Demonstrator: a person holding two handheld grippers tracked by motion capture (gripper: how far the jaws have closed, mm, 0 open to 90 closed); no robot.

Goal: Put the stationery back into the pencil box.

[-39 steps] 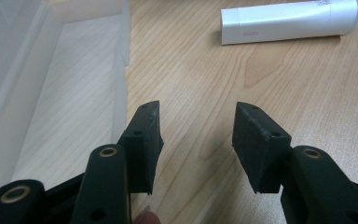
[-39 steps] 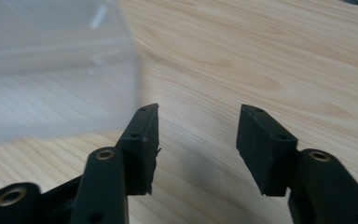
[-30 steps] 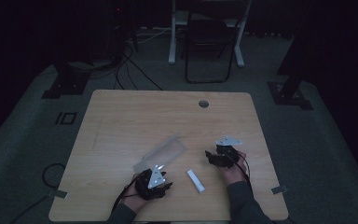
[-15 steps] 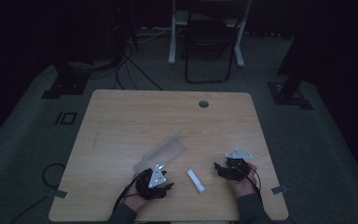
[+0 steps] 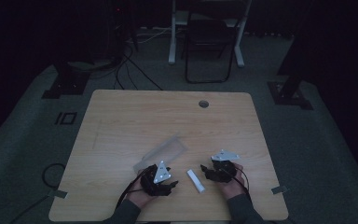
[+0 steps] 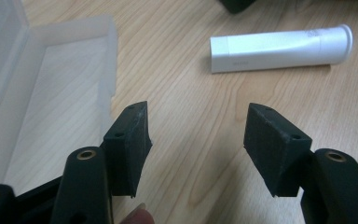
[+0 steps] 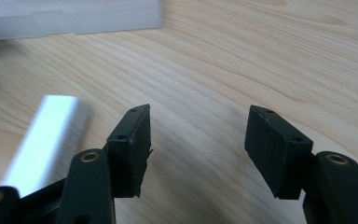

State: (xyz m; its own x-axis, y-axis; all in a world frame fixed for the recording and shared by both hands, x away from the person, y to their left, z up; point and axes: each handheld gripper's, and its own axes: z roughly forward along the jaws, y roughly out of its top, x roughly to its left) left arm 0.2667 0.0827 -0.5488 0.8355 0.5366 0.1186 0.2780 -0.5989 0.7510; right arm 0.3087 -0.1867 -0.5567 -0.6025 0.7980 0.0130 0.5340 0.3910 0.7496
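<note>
A white tube (image 5: 196, 180) lies on the wooden table (image 5: 168, 116) between my two grippers. My left gripper (image 5: 171, 184) is just to its left. In the left gripper view the left gripper (image 6: 196, 140) is open and has just been opening, with only bare wood between its jaws; the white tube (image 6: 279, 49) lies ahead to the right, cap end right. My right gripper (image 5: 206, 171) is just right of the tube. In the right gripper view the right gripper (image 7: 198, 140) is open over bare wood, its jaws a little closer together than before; the tube (image 7: 46, 140) lies beside its left jaw.
A clear plastic box (image 5: 163, 151) lies open behind the left gripper, and shows as a clear plastic box (image 6: 51, 93) beside the left jaw. The table has a cable hole (image 5: 203, 103) at the back. A chair (image 5: 207, 42) and cables are on the floor beyond.
The right gripper has come nearer the person and then shifted left, closer to the tube. The left gripper stays in place. The tube and box have not moved.
</note>
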